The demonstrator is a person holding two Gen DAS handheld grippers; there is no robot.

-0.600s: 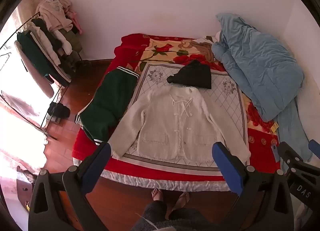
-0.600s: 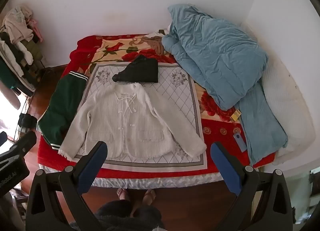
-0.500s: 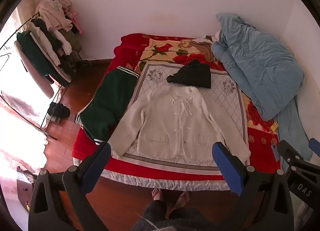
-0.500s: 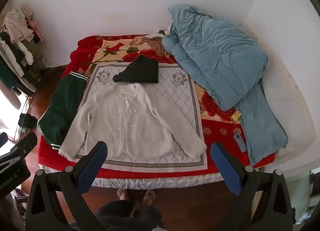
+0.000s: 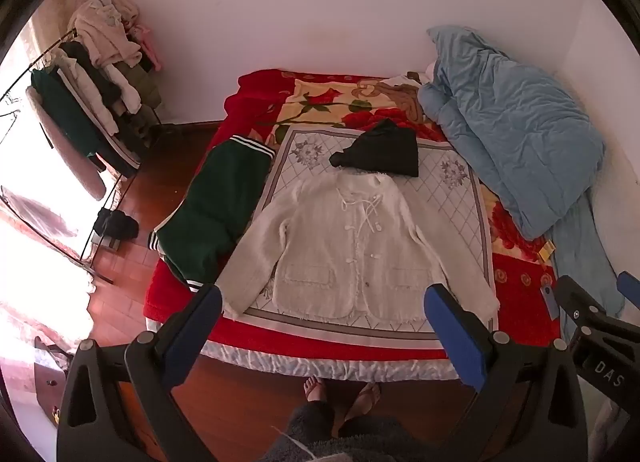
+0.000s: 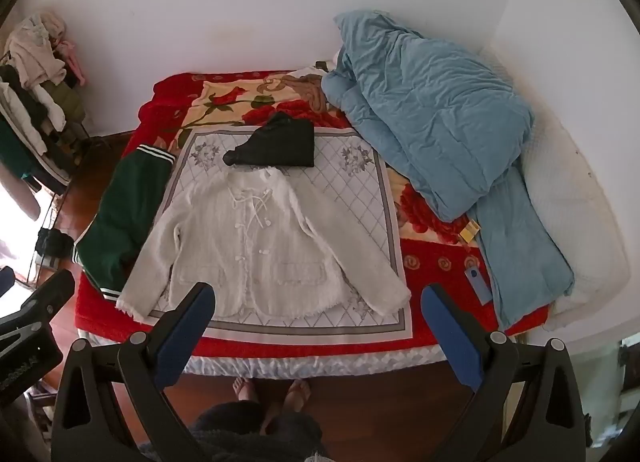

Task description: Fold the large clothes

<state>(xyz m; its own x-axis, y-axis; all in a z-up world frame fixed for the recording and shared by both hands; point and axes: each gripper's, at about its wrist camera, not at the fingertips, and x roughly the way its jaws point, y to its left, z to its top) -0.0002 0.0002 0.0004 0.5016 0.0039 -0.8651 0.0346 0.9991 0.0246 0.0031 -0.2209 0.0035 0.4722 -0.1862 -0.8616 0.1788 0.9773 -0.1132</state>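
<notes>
At frame centre on the bed (image 5: pixel 384 334): white cardigan (image 5: pixel 352 254) laid flat, front up, sleeves out, on a grey-and-white quilted mat (image 5: pixel 452 190). Black folded garment (image 5: pixel 380 150) touches its collar. Green garment (image 5: pixel 212 202) just left of it. Blue duvet (image 5: pixel 512 122) heaped upper right. Left hand-held gripper (image 5: pixel 320 322) and right hand-held gripper (image 6: pixel 318 322) both spread wide, nothing between the fingers, above the bed's near edge.

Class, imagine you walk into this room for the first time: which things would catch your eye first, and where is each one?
The white cardigan lies spread flat, front up, in the middle of the bed, on a pale quilted mat. A rumpled blue duvet is heaped along the bed's right side by the wall, and a green garment with white stripes hangs over the left edge. Both grippers hover open above the bed's near edge.
</notes>
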